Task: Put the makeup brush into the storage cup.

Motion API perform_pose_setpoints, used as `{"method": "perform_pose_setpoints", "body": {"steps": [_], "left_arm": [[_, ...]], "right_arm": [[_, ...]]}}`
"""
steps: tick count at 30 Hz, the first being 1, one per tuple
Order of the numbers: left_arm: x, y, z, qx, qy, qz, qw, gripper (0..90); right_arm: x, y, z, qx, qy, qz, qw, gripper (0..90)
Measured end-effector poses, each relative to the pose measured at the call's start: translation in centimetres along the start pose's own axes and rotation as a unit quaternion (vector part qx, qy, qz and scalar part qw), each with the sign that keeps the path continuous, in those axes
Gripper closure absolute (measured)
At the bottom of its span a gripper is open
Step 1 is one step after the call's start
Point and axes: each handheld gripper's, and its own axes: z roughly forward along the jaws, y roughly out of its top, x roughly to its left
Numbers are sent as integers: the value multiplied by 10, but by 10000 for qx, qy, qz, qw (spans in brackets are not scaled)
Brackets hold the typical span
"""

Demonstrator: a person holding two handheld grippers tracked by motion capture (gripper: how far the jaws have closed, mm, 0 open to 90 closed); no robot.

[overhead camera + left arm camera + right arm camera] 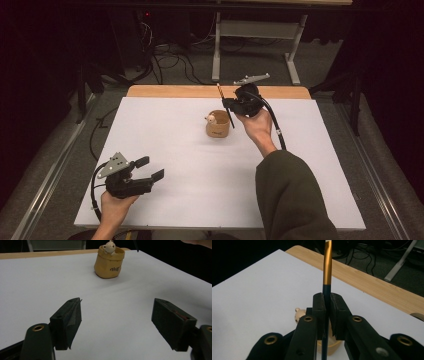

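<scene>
Black and gold, one slim pencil (327,277) stood upright, clamped tight between the jaws of my right gripper (231,106), its lower end just over the one tan fabric pouch (218,127). That pouch sat near the middle of the white bench (165,130), with one small cream toy animal (212,119) peeking from its mouth. My left gripper (150,169) hovered well apart at the near left corner, jaws spread wide, holding nothing. Two grippers, one pencil, one pouch.
</scene>
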Motion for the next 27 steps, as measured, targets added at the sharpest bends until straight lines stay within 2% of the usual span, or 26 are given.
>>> {"method": "perform_pose_setpoints", "body": {"steps": [6,11,19,27], "left_arm": [[2,0,-2,-58,7,-80,10000,244],[1,0,-1,-24,2,-14,10000,244],[1,0,-1,-36,-21,-66,10000,245],[1,0,-2,-44,-21,-81,10000,245]], "right_arm": [[2,12,11,5,-12,28,10000,853],[7,19,19,-22,5,12,10000,854],[13,20,31,-72,-9,-8,10000,854],[12,19,39,-116,-78,40,9999,854]]}}
